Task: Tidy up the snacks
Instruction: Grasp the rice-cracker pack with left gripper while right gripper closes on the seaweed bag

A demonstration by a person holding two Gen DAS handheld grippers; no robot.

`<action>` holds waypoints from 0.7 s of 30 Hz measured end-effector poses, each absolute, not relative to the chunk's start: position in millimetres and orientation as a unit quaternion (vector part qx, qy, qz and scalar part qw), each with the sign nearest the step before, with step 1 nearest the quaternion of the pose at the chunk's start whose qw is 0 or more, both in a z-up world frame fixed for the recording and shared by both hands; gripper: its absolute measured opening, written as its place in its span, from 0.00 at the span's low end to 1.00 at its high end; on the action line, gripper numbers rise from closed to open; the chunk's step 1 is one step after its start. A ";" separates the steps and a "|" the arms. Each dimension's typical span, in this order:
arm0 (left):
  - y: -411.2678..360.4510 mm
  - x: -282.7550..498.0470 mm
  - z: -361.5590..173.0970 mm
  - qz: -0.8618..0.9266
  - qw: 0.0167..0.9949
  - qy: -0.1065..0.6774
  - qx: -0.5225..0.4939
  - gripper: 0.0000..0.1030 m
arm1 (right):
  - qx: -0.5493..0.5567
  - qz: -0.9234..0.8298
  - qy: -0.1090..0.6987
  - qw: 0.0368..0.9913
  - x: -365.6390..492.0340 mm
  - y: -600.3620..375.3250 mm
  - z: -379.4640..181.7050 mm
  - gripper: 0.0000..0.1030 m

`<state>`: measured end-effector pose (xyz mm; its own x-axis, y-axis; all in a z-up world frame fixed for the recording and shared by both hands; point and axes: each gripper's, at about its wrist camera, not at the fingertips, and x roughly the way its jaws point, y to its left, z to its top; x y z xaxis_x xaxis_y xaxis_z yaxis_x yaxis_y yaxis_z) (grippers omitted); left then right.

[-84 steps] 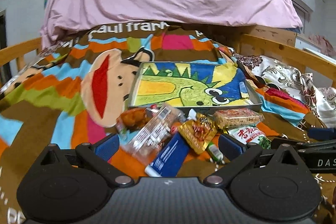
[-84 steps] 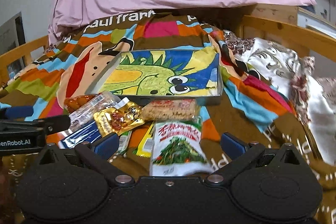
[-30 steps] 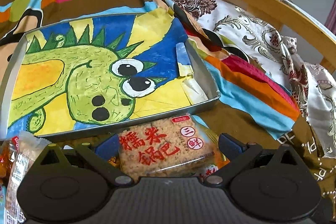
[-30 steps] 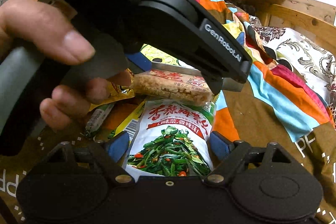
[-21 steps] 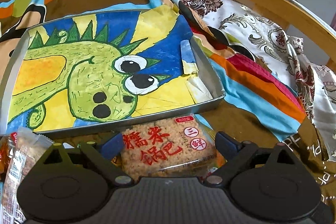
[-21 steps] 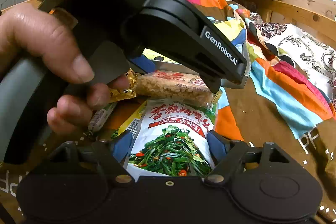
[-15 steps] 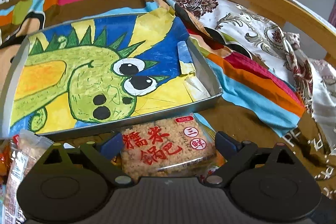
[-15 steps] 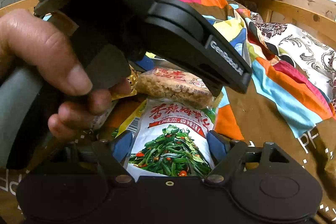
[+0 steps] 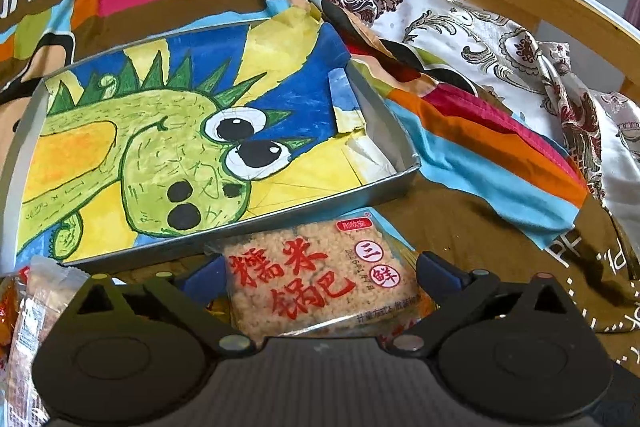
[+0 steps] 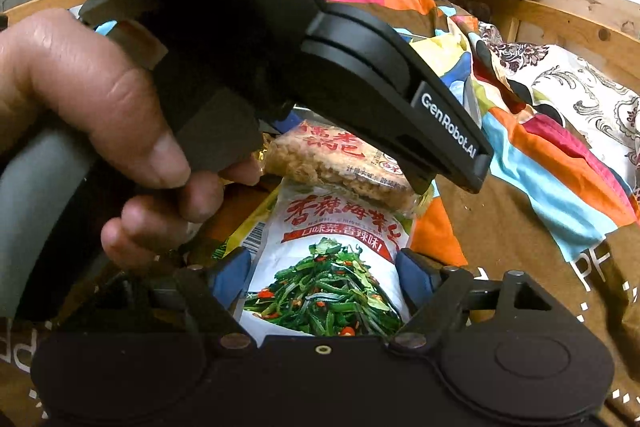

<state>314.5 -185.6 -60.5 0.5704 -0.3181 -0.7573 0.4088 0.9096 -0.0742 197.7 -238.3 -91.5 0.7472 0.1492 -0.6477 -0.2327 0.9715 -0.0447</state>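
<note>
Left wrist view: left gripper (image 9: 320,269) straddles the rice-cracker packet (image 9: 320,279), jaws wide, not gripping; dinosaur-lined tray (image 9: 384,187) holds no snacks.
Right wrist view: right gripper (image 10: 322,277) brackets the seaweed snack bag (image 10: 324,263), jaws wide. Sorting barely begun.

The metal tray (image 9: 404,183) lies empty of snacks, its painted paper lining (image 9: 168,147) bare, so there is room to come down into it from above. Its raised near wall stands just behind the rice cracker pack (image 9: 320,279). In the right wrist view, the left gripper (image 10: 344,167) and the hand (image 10: 100,131) holding it hang over that pack, blocking the way above the seaweed snack bag (image 10: 324,267). The brown bedspread (image 9: 480,223) right of the packs is clear.
</note>
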 end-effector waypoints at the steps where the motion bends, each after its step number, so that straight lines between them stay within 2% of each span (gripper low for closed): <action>1: -184.9 314.2 -60.3 -0.208 0.884 0.416 0.054 0.96 | -0.062 0.103 0.340 0.933 197.7 -238.3 -91.5 0.77; 6: -177.4 314.1 -56.9 -0.205 0.884 0.419 0.033 0.93 | -0.060 0.105 0.343 0.931 197.0 -238.7 -90.1 0.73; 8: -170.8 313.7 -55.0 -0.196 0.886 0.421 0.012 0.87 | -0.060 0.105 0.344 0.931 196.7 -239.1 -88.6 0.71; 9: -166.8 313.4 -53.9 -0.190 0.887 0.420 0.005 0.77 | -0.060 0.105 0.345 0.931 196.4 -239.2 -88.0 0.71; 10: -162.0 313.7 -52.3 -0.186 0.888 0.421 -0.004 0.74 | -0.060 0.105 0.345 0.931 196.5 -238.9 -87.4 0.71; 12: -152.6 315.3 -51.0 -0.182 0.885 0.429 -0.027 0.73 | -0.062 0.105 0.347 0.930 196.0 -238.0 -86.8 0.71; 14: -148.2 317.2 -52.1 -0.180 0.881 0.435 -0.042 0.75 | -0.064 0.105 0.346 0.930 194.4 -237.0 -87.0 0.71; 16: -148.1 320.0 -53.9 -0.183 0.875 0.444 -0.055 0.87 | -0.064 0.105 0.346 0.930 193.8 -236.6 -87.7 0.71; 18: -152.5 320.9 -54.5 -0.189 0.872 0.449 -0.055 0.94 | -0.065 0.105 0.346 0.930 194.8 -237.0 -88.0 0.71; 21: -164.2 326.3 -57.4 -0.189 0.865 0.464 -0.041 0.98 | -0.064 0.106 0.347 0.930 196.7 -237.8 -88.6 0.72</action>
<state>326.3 -164.2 -57.4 0.4987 -0.3649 -0.7862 0.2884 0.9252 -0.2465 196.7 -237.8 -88.6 0.7370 0.1529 -0.6584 -0.2417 0.9693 -0.0455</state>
